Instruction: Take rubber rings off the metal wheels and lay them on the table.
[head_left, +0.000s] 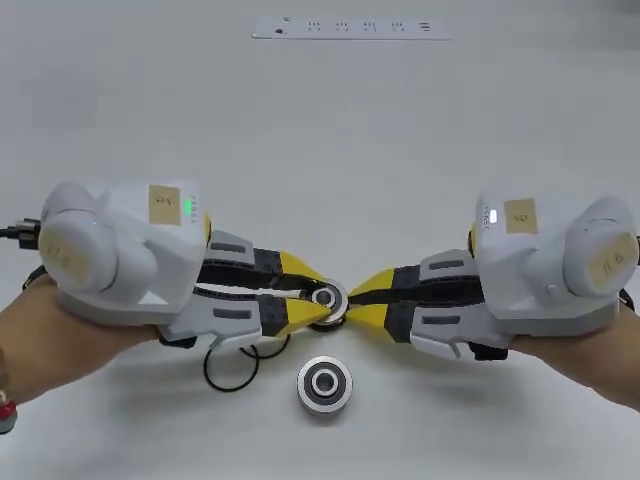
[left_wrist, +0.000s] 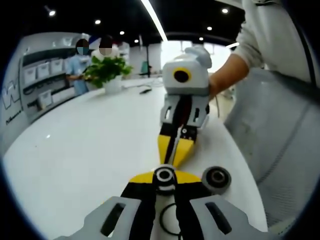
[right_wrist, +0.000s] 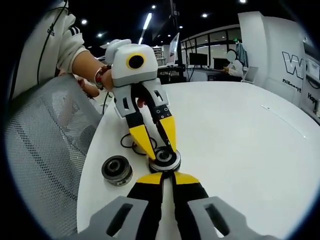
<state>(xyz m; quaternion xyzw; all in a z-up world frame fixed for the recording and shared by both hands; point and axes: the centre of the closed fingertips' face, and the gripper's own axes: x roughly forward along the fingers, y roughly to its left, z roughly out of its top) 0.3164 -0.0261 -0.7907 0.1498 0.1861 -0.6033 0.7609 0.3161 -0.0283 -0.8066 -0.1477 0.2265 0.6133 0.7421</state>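
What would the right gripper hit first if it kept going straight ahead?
The small silver metal wheel, right at the tips of the right gripper and held by the left gripper. They look as if they touch, though depth is hard to judge.

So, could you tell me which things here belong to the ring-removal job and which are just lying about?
Job: metal wheel held by the left gripper; second metal wheel; loose rubber rings.
Lying about: power strip; potted plant; mesh chair.
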